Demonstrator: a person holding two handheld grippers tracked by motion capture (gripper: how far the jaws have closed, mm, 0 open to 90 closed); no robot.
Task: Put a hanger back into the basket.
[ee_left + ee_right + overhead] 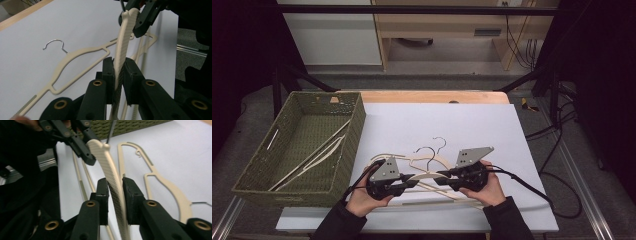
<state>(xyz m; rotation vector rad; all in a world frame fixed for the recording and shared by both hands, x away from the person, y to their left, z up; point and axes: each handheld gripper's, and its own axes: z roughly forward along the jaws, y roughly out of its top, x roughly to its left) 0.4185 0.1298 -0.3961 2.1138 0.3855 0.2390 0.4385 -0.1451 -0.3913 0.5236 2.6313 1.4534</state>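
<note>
You hold one cream hanger (428,176) between both grippers, near the front edge of the white sheet (472,125).

Your left gripper (119,75) is clamped on one arm of it. In the right gripper (115,195) the pads are slightly apart around the other arm. Both hands are low and level, facing each other. More hangers (412,160) lie under it, and the green basket (259,170) stands just on the left.

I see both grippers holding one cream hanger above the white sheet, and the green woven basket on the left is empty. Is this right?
Not quite: the basket is not empty. The high view shows cream hangers lying inside it. The rest holds: the left gripper and the right gripper both have the cream hanger between their jaws over the white sheet.
</note>
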